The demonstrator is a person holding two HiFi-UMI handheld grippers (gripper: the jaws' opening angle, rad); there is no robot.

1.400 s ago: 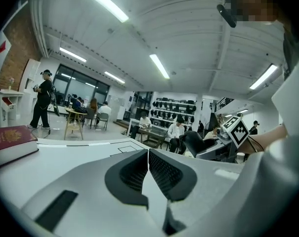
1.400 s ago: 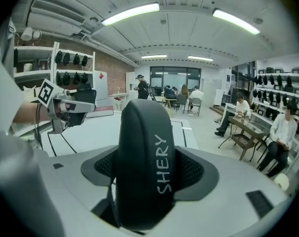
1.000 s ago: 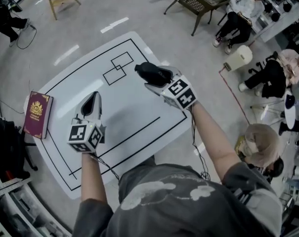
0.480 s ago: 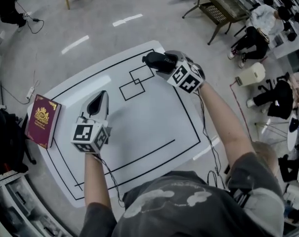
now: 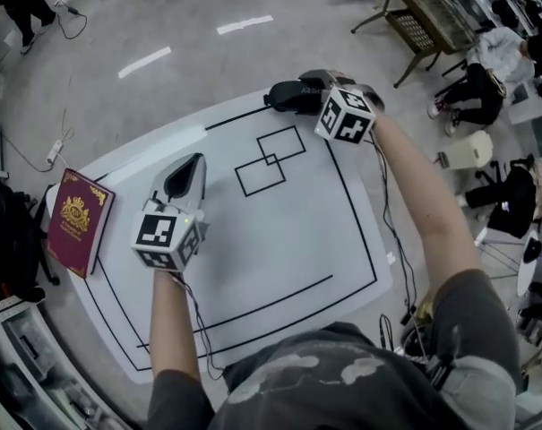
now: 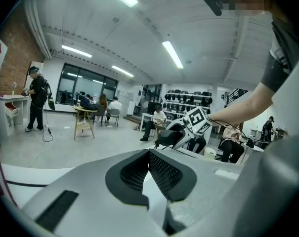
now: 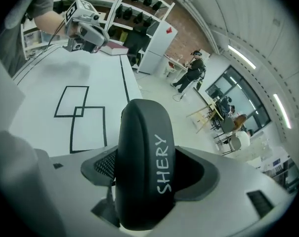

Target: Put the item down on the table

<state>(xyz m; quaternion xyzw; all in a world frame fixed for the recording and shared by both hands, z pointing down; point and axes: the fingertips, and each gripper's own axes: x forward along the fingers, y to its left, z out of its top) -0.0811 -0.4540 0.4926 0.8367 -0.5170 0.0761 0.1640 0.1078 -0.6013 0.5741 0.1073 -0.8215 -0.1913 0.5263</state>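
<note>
My right gripper [image 5: 305, 93] is shut on a black oval case [image 5: 291, 98] over the far edge of the white table [image 5: 279, 240]. In the right gripper view the case [image 7: 144, 152] stands on edge between the jaws of that gripper [image 7: 145, 174], with white lettering "SHERY" on its rim. Whether the case touches the table I cannot tell. My left gripper [image 5: 196, 160] hovers over the left half of the table, its fingertips together and nothing between them. The left gripper view shows its pads meeting at the tip of that gripper [image 6: 149, 153], with the right gripper [image 6: 164, 138] and the case beyond.
A maroon book [image 5: 76, 222] lies at the table's left edge. Two overlapping black squares [image 5: 271, 159] are drawn inside a black outline on the tabletop. Seated people, a bench [image 5: 423, 16] and a white cylinder [image 5: 468, 149] stand on the floor to the right.
The right gripper has carried the case from over the table's middle out to the far edge and rolled over. The left gripper has moved forward a little, still with nothing in it.
</note>
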